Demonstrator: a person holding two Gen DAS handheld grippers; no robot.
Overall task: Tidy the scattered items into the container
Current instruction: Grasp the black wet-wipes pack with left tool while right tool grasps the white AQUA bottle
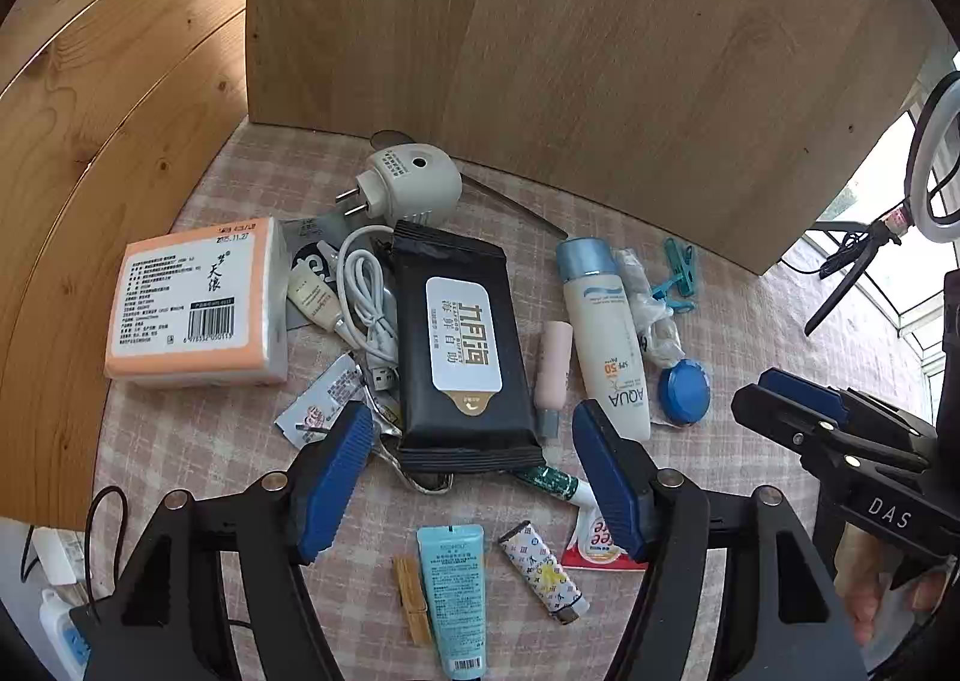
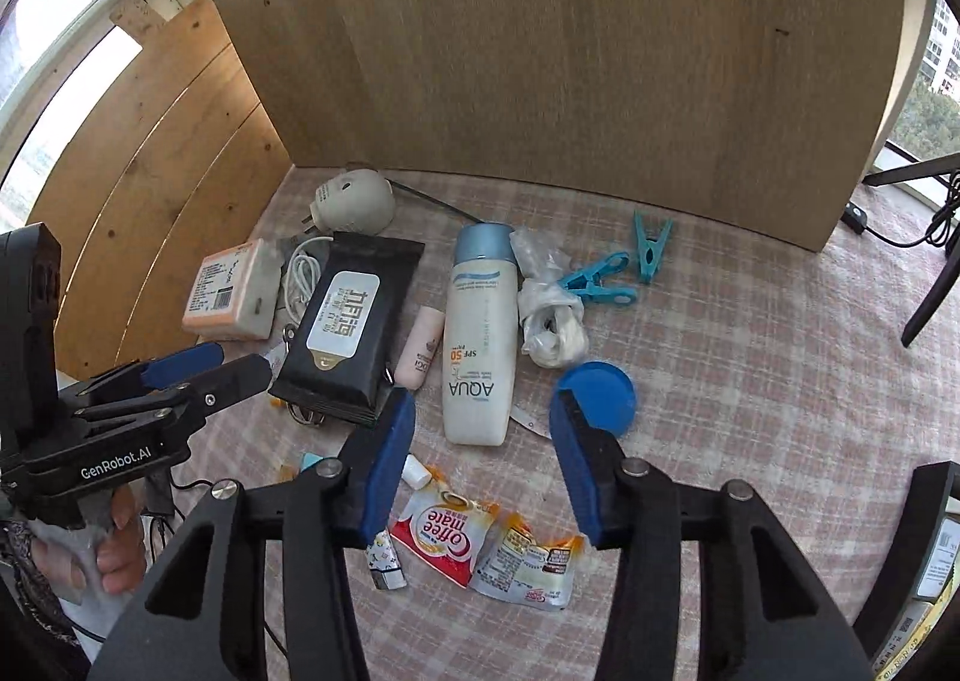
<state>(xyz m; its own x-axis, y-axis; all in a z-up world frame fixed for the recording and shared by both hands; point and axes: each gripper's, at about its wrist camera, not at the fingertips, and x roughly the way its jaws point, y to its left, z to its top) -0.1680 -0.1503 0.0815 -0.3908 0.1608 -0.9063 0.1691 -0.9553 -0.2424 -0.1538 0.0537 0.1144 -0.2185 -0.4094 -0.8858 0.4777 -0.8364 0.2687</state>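
Checked tablecloth (image 2: pixel 750 321) strewn with toiletries; no container in view.
Both grippers, left gripper (image 1: pixel 474 477) and right gripper (image 2: pixel 483 459), gape empty; wet-wipes pack (image 1: pixel 462 345), sunscreen bottle (image 2: pixel 483 345) still unsorted; nothing tidied yet.

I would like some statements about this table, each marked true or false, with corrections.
1. Both hand-held grippers, left and right, are open and hold nothing. True.
2. The AQUA bottle stands upright. False: it lies flat.
3. The black wipes pack lies between the white cable and the pink tube. True.
4. The blue lid is screwed onto the bottle. False: it lies beside it.
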